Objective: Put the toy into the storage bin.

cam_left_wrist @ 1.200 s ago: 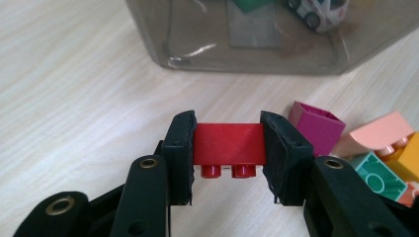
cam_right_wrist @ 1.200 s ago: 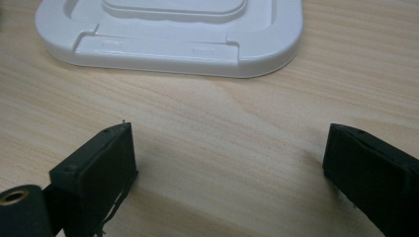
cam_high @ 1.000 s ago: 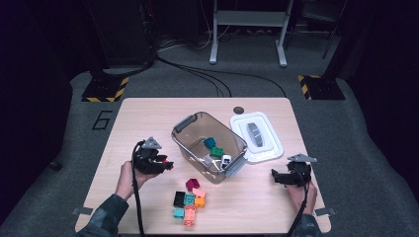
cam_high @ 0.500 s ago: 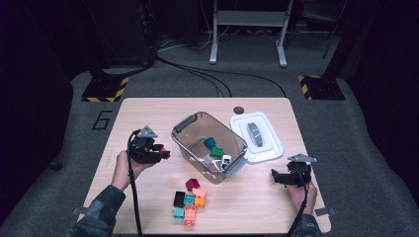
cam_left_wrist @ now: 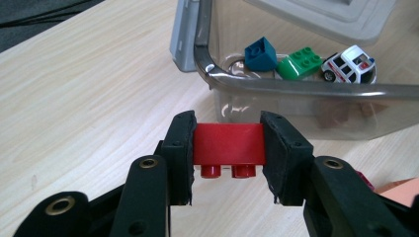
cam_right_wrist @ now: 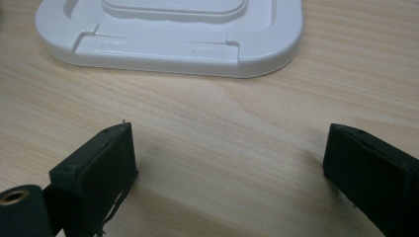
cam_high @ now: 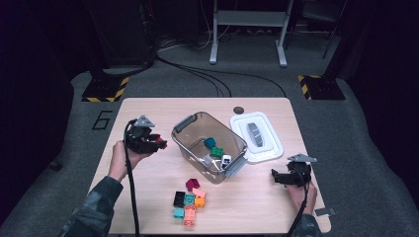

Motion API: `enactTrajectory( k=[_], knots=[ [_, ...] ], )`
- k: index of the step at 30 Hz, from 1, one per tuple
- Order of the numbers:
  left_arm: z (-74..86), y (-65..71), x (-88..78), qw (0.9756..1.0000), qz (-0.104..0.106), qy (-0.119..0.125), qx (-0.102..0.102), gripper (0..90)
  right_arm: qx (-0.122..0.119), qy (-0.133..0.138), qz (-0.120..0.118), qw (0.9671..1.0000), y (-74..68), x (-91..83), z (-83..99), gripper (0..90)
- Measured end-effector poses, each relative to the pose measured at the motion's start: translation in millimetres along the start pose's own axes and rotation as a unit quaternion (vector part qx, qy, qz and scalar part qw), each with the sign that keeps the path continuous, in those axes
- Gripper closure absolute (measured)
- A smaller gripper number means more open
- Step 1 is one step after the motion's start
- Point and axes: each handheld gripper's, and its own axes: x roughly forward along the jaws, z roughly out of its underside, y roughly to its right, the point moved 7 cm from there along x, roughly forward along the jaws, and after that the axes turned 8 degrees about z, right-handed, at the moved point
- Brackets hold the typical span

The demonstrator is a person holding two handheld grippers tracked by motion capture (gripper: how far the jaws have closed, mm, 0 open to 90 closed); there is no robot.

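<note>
A red brick (cam_left_wrist: 228, 143) is held tight between the two black fingers (cam_left_wrist: 179, 150) of the left gripper (cam_high: 148, 140). In the left gripper view the brick sits in the lower middle of the frame, with its round studs pointing down. In the high view the left gripper is seen at the left of the frame, raised above the table (cam_high: 148, 190), just beside the left end of the clear box (cam_high: 184, 143).

Inside the box a blue brick (cam_left_wrist: 260, 53), a green brick (cam_left_wrist: 298, 63) and a small white toy car (cam_left_wrist: 349, 64) are seen, at the upper right of the left gripper view.

A small pile of bricks (cam_high: 189, 200) lies on the table at the lower middle of the high view, below the box.

The right gripper (cam_high: 284, 177) is seen at the lower right of the high view. Its fingers (cam_right_wrist: 106, 163) are spread wide apart, and nothing is held between them. A white lid (cam_right_wrist: 170, 37) lies flat on the table at the top of the right gripper view.
</note>
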Motion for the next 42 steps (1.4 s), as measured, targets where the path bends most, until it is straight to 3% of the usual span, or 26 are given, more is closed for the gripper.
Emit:
enactTrajectory(
  k=[10,17,27,33,42],
  knots=[
    [-24.5,-6.2,-10.8,0.9998,-0.014,0.010,0.011,59.2,0.000,0.000,0.000,1.0000,0.0,0.0,0.0,5.3],
    [-46.2,-0.3,-9.4,0.9995,-0.011,0.011,0.027,59.1,0.000,0.000,0.000,1.0000,-0.1,0.0,0.0,5.3],
    [-59.9,9.8,18.1,0.9994,0.004,-0.002,0.035,59.1,0.000,0.000,0.000,1.0000,0.0,0.0,0.0,5.3],
    [-57.0,15.5,38.7,0.9988,0.017,-0.024,0.039,59.1,0.000,0.000,0.000,1.0000,0.0,-0.1,0.0,5.3],
    [-50.3,18.5,56.7,0.9976,0.028,-0.048,0.041,59.1,0.000,0.000,0.000,1.0000,0.0,0.0,0.0,5.3]
  ],
)
